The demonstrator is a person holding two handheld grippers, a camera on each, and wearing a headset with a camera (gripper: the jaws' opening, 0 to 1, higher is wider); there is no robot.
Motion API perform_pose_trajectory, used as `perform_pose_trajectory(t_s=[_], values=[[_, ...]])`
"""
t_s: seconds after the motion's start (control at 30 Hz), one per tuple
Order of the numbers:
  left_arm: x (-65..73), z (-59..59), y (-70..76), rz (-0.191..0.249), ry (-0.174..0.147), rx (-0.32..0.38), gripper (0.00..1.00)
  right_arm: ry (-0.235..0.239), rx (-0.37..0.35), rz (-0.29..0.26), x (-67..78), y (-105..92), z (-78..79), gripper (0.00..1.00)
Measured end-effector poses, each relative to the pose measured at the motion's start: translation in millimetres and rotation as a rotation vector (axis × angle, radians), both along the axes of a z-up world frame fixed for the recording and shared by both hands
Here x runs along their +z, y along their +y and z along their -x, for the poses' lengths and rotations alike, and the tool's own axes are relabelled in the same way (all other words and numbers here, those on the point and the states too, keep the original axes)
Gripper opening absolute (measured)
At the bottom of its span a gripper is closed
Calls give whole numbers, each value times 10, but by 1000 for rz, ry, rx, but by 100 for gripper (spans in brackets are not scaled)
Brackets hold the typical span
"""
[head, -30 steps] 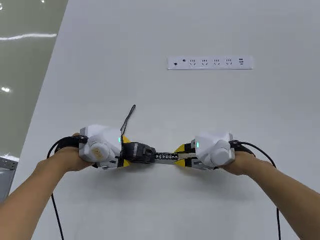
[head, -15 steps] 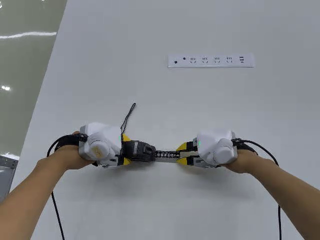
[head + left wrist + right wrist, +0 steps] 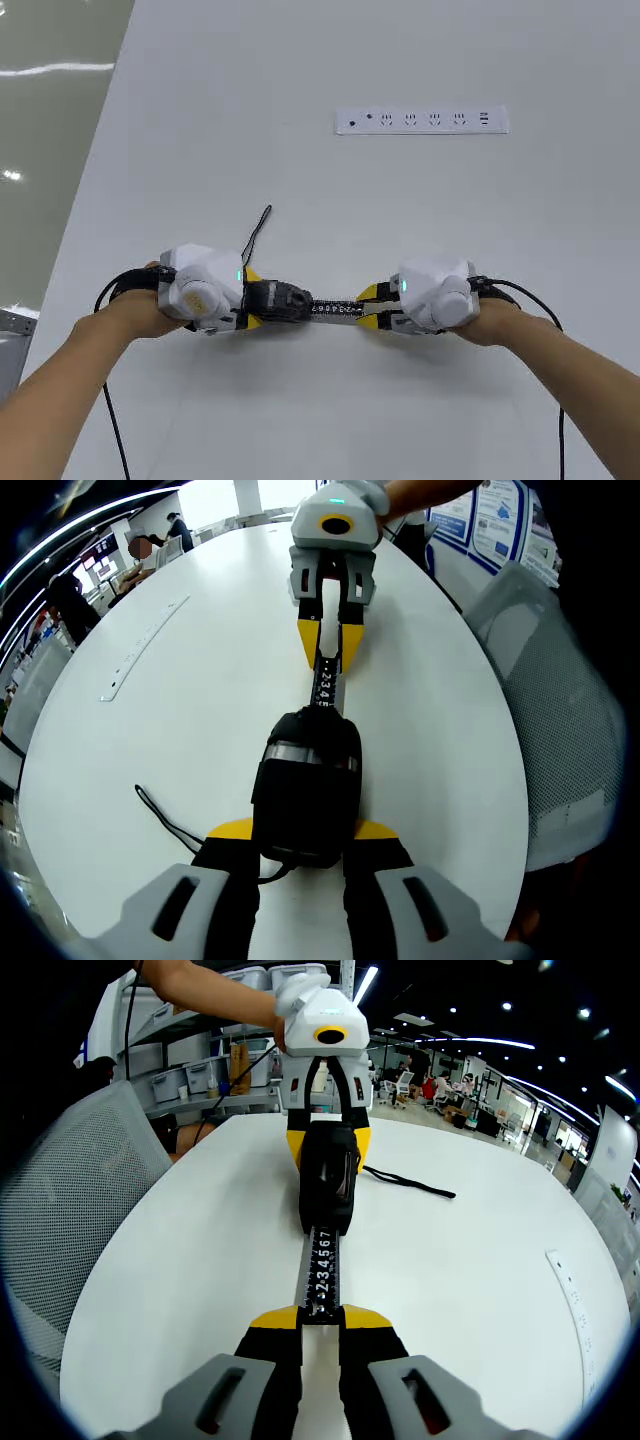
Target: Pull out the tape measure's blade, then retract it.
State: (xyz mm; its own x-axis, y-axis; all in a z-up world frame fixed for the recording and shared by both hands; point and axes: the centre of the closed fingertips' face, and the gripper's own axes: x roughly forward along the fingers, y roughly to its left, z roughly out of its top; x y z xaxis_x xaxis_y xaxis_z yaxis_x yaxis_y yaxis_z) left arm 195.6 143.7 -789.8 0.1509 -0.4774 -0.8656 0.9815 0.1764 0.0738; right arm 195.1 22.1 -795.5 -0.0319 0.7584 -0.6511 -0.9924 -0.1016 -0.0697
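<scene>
One tape measure (image 3: 280, 303) on the bench (image 3: 300, 180), black case lying flat on the near part, closer to the left edge than the right. One blade (image 3: 335, 310) is out of it, a short stretch running level toward the right, printed figures 2 to 7 readable in the right gripper view (image 3: 322, 1260). One thin black strap (image 3: 258, 232) trails from the case toward the far edge.

Two grippers in play. The left gripper (image 3: 252, 300) has its yellow-tipped jaws clamped on either side of the case; its own view shows the case (image 3: 305, 785) wedged between them. The right gripper (image 3: 366, 308) faces it, jaws pinched together on the free end of the blade, seen close in its own view (image 3: 320, 1315).

Two hands, one behind each tool: left hand (image 3: 135, 310), right hand (image 3: 490, 322). Two black cables, one (image 3: 110, 420) dropping off the near edge by the left arm, the other (image 3: 556, 440) by the right.

One white power strip (image 3: 421, 122) lies flat toward the far edge, well apart from everything else.
</scene>
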Motion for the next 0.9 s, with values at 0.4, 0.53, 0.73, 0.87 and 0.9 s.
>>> perform_pose_trajectory(t_s=[0.4, 0.53, 0.73, 0.87, 0.9], values=[[35, 16, -13, -1, 0, 1, 27, -7, 4, 3, 8, -45, -1, 12], [32, 17, -9, -4, -1, -1, 27, -7, 6, 2, 13, -56, 2, 12], [15, 8, -2, -5, 0, 0, 27, -10, 7, 4, 12, -75, 0, 12], [5, 5, 1, -4, 0, 0, 27, -11, 7, 5, 13, -89, 2, 12], [8, 5, 0, -4, 0, 1, 27, -11, 6, 5, 14, -92, 1, 12]])
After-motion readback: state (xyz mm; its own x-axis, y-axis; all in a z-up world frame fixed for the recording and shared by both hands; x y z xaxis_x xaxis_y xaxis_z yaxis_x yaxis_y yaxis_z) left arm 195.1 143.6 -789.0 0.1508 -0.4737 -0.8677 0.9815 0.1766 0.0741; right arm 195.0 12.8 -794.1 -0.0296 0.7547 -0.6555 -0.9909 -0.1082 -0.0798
